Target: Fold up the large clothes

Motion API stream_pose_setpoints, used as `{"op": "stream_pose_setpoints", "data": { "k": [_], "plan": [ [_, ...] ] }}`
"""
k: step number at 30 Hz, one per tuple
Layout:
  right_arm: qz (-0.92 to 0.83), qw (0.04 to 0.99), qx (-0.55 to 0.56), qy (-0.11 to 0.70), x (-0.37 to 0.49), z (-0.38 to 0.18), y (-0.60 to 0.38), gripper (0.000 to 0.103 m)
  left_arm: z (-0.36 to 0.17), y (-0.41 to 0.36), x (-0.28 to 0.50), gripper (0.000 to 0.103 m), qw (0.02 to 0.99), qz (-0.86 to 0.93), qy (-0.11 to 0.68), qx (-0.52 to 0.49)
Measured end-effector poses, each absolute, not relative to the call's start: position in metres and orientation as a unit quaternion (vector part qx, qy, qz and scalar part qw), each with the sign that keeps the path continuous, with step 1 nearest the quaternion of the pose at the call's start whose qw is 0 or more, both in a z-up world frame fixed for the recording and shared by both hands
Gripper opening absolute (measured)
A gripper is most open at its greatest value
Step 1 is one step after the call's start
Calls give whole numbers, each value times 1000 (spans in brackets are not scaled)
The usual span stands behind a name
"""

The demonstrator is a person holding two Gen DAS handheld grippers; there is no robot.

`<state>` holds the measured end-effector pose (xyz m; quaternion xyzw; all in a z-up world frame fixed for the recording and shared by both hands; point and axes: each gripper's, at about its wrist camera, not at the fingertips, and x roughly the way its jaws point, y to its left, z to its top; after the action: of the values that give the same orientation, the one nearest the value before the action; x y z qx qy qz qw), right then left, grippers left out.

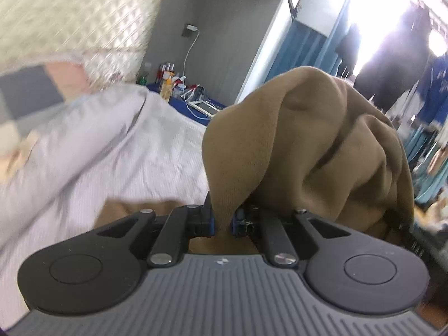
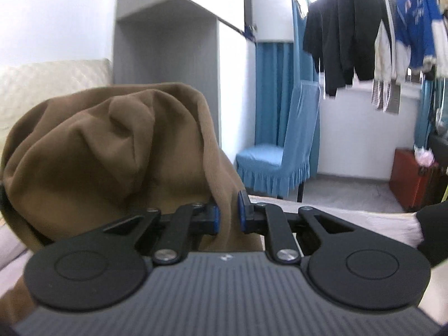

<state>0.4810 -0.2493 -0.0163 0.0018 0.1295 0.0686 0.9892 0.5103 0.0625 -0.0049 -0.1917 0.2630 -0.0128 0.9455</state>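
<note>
Seen from the left wrist camera, the left tool, black-armed with blue-edged pads, is clamped on a fold of a soft brown knit garment, the cloth pinched between the pads and bunching up in front of and to the right of the tool, lifted clear of the bed with its pale lilac-white cover. A further strip of the same brown cloth shows just below and behind the pads. Behind, blurred, stand a cream quilted headboard, a low blue-covered stand crowded with bottles and a white tablet, and a white cable hanging from a wall socket. From the right wrist camera, the right tool likewise grips the brown garment: a ribbed edge of it runs down between the blue-edged pads, and the bulk of the cloth heaps up to the left of and ahead of the tool. Beyond it are a grey cupboard, a chair in a frilled blue cover, blue curtains, dark and blue-and-white clothes on a rail, and a red case on the floor.
</note>
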Motion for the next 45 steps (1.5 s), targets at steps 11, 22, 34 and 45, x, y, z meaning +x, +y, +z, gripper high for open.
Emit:
{"op": "stream_pose_setpoints", "data": {
  "k": [11, 22, 34, 45],
  "plan": [
    [15, 984, 41, 171, 369, -69, -242, 14, -72, 67, 381, 13, 936, 8, 289, -203],
    [12, 975, 8, 223, 383, -137, -237, 14, -167, 90, 388, 14, 915, 9, 340, -217],
    [29, 965, 27, 258, 367, -129, -235, 38, -164, 101, 379, 41, 911, -16, 348, -221],
    [91, 968, 119, 203, 309, -70, -260, 78, -99, 117, 306, 69, 934, -33, 281, -220]
  ]
}}
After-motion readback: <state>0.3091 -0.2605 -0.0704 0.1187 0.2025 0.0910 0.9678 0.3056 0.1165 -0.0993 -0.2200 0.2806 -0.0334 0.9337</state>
